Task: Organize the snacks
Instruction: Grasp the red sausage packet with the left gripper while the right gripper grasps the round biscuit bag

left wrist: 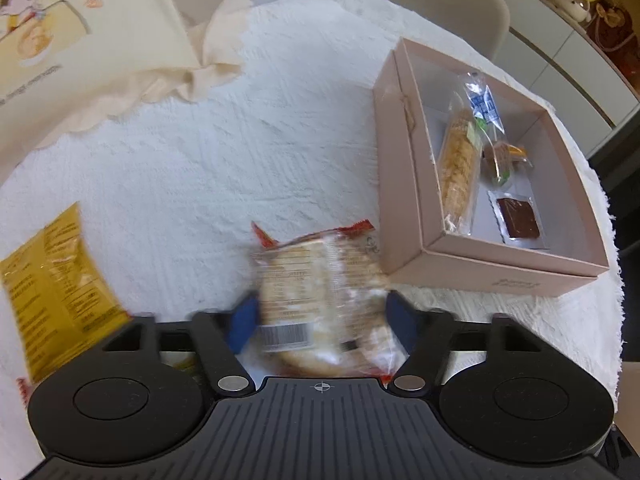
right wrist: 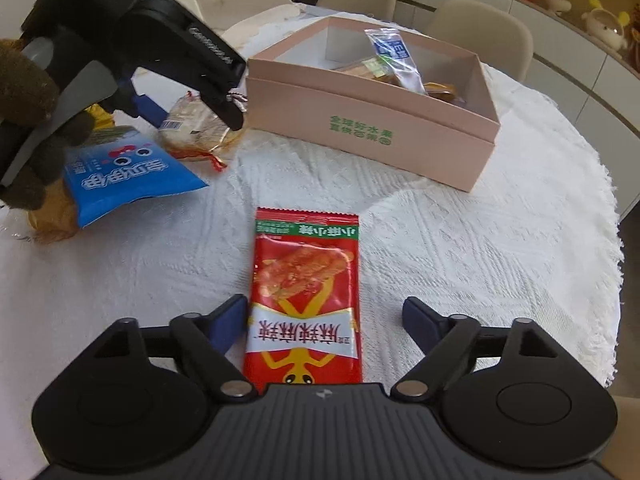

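My left gripper is shut on a clear packet of round rice crackers, its blue pads pressing both sides; the packet is blurred. The right wrist view shows the same gripper and cracker packet low over the cloth, left of the pink box. My right gripper stands open over a red snack packet lying flat on the white cloth. Its left pad is near the packet's edge and its right pad is well clear. The pink box holds a long cracker pack, a blue-white sachet and a brown square.
A yellow packet lies at the left. A blue packet rests on a bread-like item under a brown fuzzy sleeve. A cream illustrated bag lies at the table's far side. Beige chairs ring the round table.
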The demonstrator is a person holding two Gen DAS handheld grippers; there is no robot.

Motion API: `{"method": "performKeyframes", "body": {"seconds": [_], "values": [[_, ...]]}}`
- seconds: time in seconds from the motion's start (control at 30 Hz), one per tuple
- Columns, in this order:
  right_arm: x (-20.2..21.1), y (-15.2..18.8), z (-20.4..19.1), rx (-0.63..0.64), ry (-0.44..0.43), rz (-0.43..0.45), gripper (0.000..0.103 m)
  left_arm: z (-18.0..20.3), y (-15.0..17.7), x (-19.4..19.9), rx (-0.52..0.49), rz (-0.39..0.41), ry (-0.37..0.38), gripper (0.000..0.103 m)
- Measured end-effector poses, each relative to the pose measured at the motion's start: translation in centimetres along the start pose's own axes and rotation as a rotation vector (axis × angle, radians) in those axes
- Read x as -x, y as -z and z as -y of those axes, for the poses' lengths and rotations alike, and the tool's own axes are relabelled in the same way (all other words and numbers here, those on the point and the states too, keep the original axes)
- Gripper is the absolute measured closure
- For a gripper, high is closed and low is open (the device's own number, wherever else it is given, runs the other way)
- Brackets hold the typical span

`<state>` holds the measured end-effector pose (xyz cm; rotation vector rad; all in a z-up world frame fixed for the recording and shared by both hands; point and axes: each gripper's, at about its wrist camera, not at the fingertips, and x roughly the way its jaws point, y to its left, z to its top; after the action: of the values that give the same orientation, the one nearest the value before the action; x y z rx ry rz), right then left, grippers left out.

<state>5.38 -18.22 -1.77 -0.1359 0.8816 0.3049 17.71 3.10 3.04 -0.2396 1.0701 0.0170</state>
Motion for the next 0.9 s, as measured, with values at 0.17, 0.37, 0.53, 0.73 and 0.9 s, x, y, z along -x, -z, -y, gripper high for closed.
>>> {"method": "performKeyframes", "body": {"seconds": [0.17, 0.37, 0.53, 0.73, 0.9], "values": [[-0.3, -0.5, 0.4, 0.017, -0.027, -0.026, 0.017, -0.8, 1.2, 3.7, -0.017, 0.044, 0.053, 0.054], [0.0, -1.1, -0.6, 0.064, -0.024, -0.032, 0.018, -2.8, 4.6, 7.2, 0.037, 0.008, 0.214, 0.054], [1.6, -2.7, -1.7, 0.053, -0.062, 0.017, 0.018, -4.4, 7.5, 8.7, 0.069, -0.007, 0.291, 0.053], [2.6, -3.3, -3.3, 0.095, 0.022, 0.028, 0.018, -5.6, 7.6, 9.3, 0.13, 0.035, 0.322, 0.052], [3.8, -2.5, -4.2, 0.093, 0.022, 0.002, 0.018, -7.0, 8.5, 11.7, 0.141, 0.024, 0.331, 0.052]]}}
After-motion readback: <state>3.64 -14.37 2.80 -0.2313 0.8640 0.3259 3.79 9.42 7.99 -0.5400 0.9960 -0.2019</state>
